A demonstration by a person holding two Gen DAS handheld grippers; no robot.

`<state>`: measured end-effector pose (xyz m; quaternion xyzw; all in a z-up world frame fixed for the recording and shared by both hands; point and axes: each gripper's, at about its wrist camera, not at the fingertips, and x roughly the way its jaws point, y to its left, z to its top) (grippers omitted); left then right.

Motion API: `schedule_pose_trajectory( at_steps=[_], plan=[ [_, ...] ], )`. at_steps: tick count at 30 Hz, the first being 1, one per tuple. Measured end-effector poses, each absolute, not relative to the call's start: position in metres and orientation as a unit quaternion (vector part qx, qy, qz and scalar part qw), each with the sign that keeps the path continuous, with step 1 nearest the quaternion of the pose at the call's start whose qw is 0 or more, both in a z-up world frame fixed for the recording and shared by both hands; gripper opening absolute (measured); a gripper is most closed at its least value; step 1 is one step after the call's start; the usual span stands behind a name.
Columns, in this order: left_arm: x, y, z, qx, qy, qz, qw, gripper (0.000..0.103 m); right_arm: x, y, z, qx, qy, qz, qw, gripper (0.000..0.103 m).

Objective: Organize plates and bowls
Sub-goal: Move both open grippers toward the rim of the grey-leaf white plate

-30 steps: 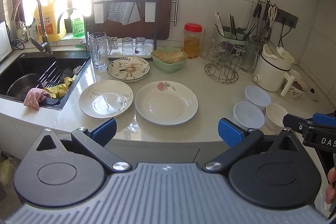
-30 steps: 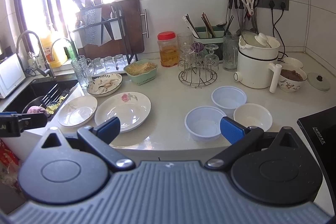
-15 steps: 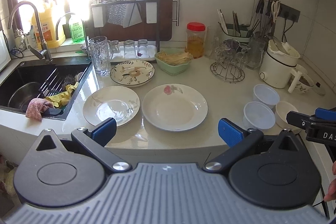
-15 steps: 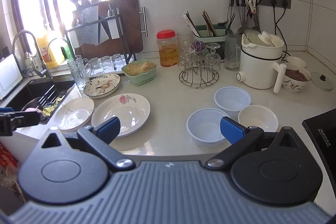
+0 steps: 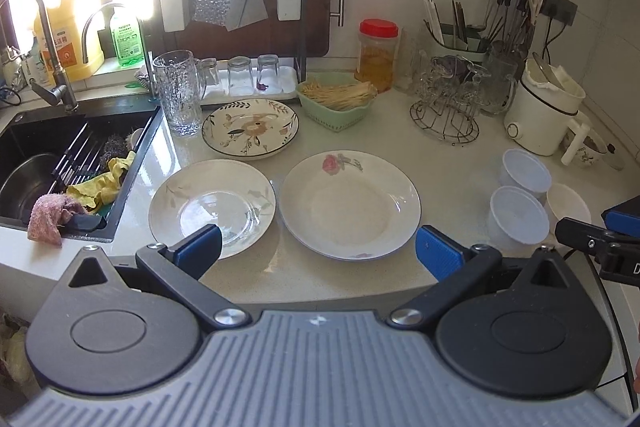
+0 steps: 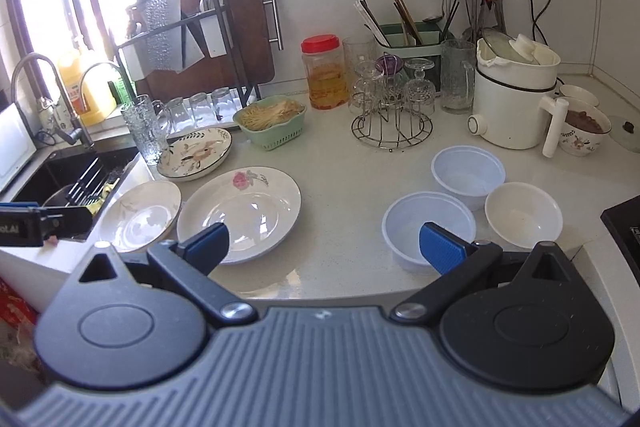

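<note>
Both grippers hover wide open and empty at the counter's front edge, the left gripper (image 5: 318, 247) facing the rose-printed plate (image 5: 349, 205) just ahead, while the right gripper (image 6: 322, 245) is nearer the translucent plastic bowl (image 6: 428, 223) on the right.

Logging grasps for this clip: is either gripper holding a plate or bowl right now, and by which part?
Nothing is held. The left gripper and right gripper both have open, empty jaws.
</note>
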<state>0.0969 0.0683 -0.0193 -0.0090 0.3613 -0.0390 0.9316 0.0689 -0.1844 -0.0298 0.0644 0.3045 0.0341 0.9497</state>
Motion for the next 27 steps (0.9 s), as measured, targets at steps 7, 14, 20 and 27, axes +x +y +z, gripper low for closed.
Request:
schedule_pose_trajectory(
  at_steps=[7,14,20,27],
  plan=[
    [0.139,0.096,-0.026,-0.006,0.374,-0.067,0.925,0.103,0.091,-0.153,-0.031,0.064,0.32,-0.004,0.945,0.103],
    [0.172,0.133,-0.037,0.004,0.376,-0.085,0.923,0.103,0.107,-0.107,-0.033,0.062,0.335,-0.004,0.94,0.103],
    [0.207,0.167,-0.048,-0.002,0.391,-0.083,0.917,0.103,0.118,-0.071,-0.036,0.057,0.343,0.001,0.938,0.103],
    [0.239,0.196,-0.065,-0.006,0.401,-0.101,0.911,0.103,0.127,-0.035,-0.051,0.071,0.356,0.014,0.932,0.102]
  ],
)
